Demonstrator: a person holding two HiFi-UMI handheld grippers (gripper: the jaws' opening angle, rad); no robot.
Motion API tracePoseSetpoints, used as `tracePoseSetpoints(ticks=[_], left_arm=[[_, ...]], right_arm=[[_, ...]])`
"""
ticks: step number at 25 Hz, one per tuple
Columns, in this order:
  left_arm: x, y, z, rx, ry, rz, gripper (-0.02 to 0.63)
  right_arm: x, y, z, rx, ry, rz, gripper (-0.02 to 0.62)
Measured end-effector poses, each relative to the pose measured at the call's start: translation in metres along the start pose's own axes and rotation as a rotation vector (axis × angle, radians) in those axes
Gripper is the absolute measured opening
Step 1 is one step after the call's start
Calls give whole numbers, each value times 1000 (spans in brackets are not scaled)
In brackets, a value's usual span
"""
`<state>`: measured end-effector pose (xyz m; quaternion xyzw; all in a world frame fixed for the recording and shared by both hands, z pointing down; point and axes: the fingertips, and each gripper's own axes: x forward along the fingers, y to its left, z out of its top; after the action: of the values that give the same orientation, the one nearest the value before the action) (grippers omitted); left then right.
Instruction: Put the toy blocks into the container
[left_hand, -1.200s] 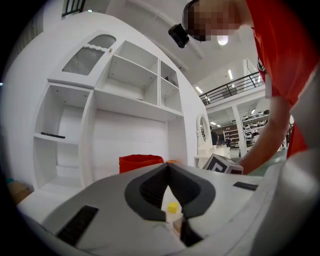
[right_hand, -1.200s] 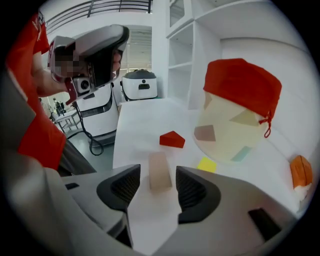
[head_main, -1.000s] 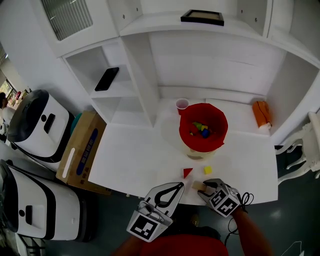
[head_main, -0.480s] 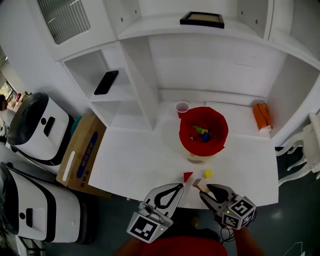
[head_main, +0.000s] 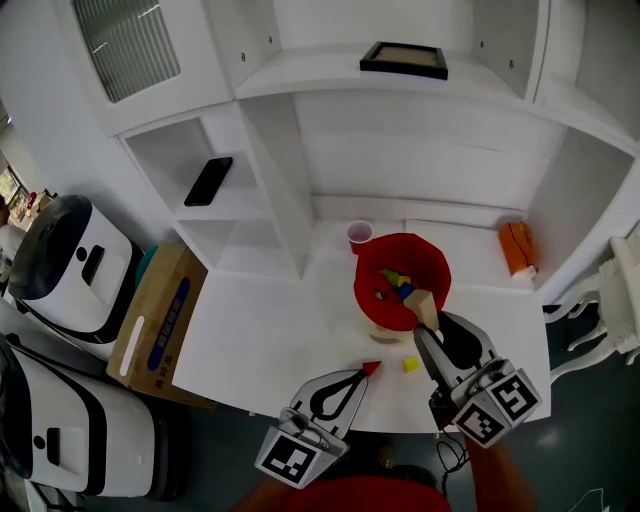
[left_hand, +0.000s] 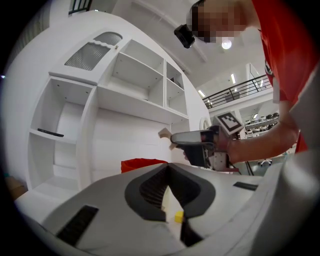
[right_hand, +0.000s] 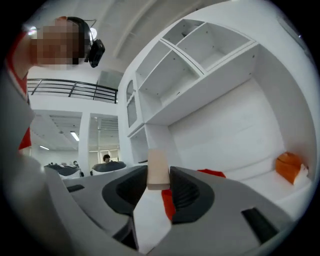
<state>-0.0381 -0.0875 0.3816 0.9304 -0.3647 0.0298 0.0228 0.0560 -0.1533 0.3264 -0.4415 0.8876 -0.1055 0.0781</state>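
A red container (head_main: 366, 296) stands on the white table (head_main: 270, 320) with several coloured blocks inside. My right gripper (head_main: 432, 328) is shut on a beige wooden block (head_main: 424, 303) and holds it in the air at the container's near rim. In the right gripper view the beige block (right_hand: 158, 170) sits upright between the jaws, with the red container (right_hand: 213, 173) beyond. A red triangular block (head_main: 372, 367) and a small yellow block (head_main: 410, 365) lie on the table. My left gripper (head_main: 362, 373) is shut and empty, its tip beside the red triangle. The yellow block (left_hand: 178, 216) shows below its jaws.
A pink cup (head_main: 359, 233) stands behind the container and an orange cloth (head_main: 518, 247) lies at the table's far right. A phone (head_main: 208, 181) rests on a left shelf. A cardboard box (head_main: 150, 325) and white machines (head_main: 60, 270) stand left of the table.
My right gripper has lifted the beige block from the table's front edge and carried it up toward the red container. The left gripper has stayed put.
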Motion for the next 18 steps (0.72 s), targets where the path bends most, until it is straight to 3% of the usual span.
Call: tracePoseSetpoints(ticks=[6,11,15,18], left_arm=[[-2,20,2,2,6,34,12],[3,27,-4,-12,35,20,14],[13,26,-16,-4,71,-11,18],[21,22,-34,57,122,-63,55]], right_arm=[[59,-52,-7,-59,130,-118,174],[62,-41,-2,-84,117,-82,179],[41,-16,4,-177,70,-75,56],[23,-1,2,-224,53,-95,0]])
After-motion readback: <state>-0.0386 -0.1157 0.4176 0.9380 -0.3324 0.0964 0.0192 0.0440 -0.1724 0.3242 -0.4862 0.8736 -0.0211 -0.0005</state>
